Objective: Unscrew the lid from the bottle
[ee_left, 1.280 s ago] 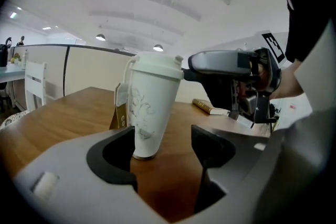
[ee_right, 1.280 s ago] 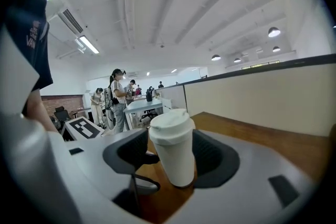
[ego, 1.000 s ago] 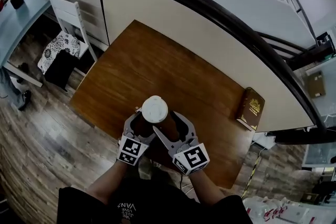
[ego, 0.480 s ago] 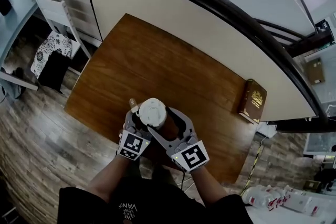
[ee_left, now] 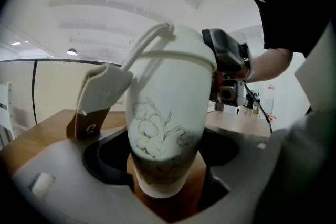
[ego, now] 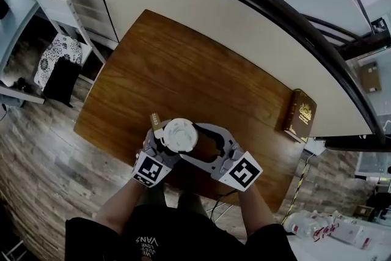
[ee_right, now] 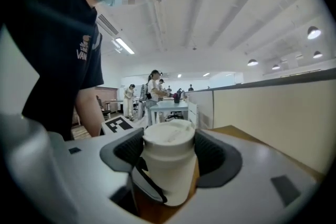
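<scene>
- Head view: bottle (ego: pixel 177 136) seen from straight above, at the near part of the brown wooden table (ego: pixel 201 76). Its white lid (ego: pixel 180 132) covers the body.
- Left gripper (ego: pixel 161 150) sits low on the bottle's left side; right gripper (ego: pixel 194 142) reaches in from the right at lid height. Both marker cubes face the camera.
- Small tag (ego: pixel 155 121) sticks out just beside the lid, on the far-left side.
- Brown book (ego: pixel 299 116) lies at the table's right edge, well apart from the bottle. White chair (ego: pixel 61 24) stands on the floor, far left.
- Left gripper view: left gripper (ee_left: pixel 167 182) is clenched on the lower body of the white bottle (ee_left: pixel 168 113), which has a line drawing on it. Dark pads (ee_left: pixel 107 165) press it on both sides.
- Bottle leans slightly; can't tell if its base rests on the wood.
- Strap (ee_left: pixel 149 44) runs from the top, with the tag (ee_left: pixel 100 94) hanging at the left. Right gripper (ee_left: pixel 228 57) is up by the lid.
- Right gripper view: right gripper (ee_right: pixel 168 161) is clamped on the lid (ee_right: pixel 169 136), with a dark pad touching each side.
- Strap (ee_right: pixel 148 182) loops down in front. Left gripper's marker cube (ee_right: pixel 119 124) shows behind, beside the person's arm (ee_right: pixel 89 107).
</scene>
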Demonstrator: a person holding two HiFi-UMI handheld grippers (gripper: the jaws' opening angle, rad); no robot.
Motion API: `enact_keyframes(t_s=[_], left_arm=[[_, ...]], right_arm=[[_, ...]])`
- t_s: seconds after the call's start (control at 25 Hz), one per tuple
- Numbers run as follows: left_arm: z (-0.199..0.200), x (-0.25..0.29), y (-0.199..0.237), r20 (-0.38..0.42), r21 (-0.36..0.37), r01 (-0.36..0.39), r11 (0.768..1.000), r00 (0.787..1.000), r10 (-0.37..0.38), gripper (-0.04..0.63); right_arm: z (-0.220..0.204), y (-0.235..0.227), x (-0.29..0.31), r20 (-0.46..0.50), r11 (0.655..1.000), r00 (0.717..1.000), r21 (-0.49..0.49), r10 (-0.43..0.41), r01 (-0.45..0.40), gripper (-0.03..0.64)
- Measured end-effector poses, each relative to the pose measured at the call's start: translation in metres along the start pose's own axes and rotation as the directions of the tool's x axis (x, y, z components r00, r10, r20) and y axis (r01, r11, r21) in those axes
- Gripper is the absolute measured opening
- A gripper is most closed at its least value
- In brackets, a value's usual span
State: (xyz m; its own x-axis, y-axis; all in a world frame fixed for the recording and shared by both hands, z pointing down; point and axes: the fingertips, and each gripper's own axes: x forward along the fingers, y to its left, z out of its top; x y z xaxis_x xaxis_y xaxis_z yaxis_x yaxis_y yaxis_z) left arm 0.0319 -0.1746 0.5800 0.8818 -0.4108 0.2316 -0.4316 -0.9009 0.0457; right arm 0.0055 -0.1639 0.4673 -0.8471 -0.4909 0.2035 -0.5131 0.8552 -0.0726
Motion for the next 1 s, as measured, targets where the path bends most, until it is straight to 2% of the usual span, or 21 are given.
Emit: enact_keyframes(t_s=[0.08,0.2,0.4,0.76,0.88,1.0], left_arm=[[-0.001,0.0,0.0,0.003,0.006,0.016,1.0,1.0,-0.016,0.379],[0.0,0.001,-0.001,0.01,0.004,0.033,0.999,0.999,-0.033,0.379],[0.001,0.002,0.0,0.015,0.007,0.048,0.999,0.999,-0.048,0.377],[0.001,0.002,0.0,0.02,0.014,0.044,0.999,0.999,-0.044,0.377],[0.0,-0.001,-0.001,0.016,0.01,0.029,1.0,0.999,-0.03,0.379],[-0.001,-0.001,0.0,0.014,0.014,0.016,1.0,1.0,-0.016,0.377]], right_arm=[[0.0,-0.001,0.001,-0.015,0.994,0.994,-0.009,0.112,-0.112,0.282],[0.001,-0.002,0.001,-0.031,0.968,0.968,-0.031,0.249,-0.25,0.282],[0.002,-0.006,0.002,-0.093,0.94,0.94,-0.058,0.329,-0.335,0.282],[-0.001,-0.008,-0.001,-0.11,0.934,0.933,-0.063,0.344,-0.352,0.282],[-0.003,-0.007,-0.003,-0.103,0.957,0.954,-0.041,0.282,-0.287,0.295],[-0.001,-0.006,-0.01,-0.036,0.987,0.986,0.006,0.163,-0.163,0.295]])
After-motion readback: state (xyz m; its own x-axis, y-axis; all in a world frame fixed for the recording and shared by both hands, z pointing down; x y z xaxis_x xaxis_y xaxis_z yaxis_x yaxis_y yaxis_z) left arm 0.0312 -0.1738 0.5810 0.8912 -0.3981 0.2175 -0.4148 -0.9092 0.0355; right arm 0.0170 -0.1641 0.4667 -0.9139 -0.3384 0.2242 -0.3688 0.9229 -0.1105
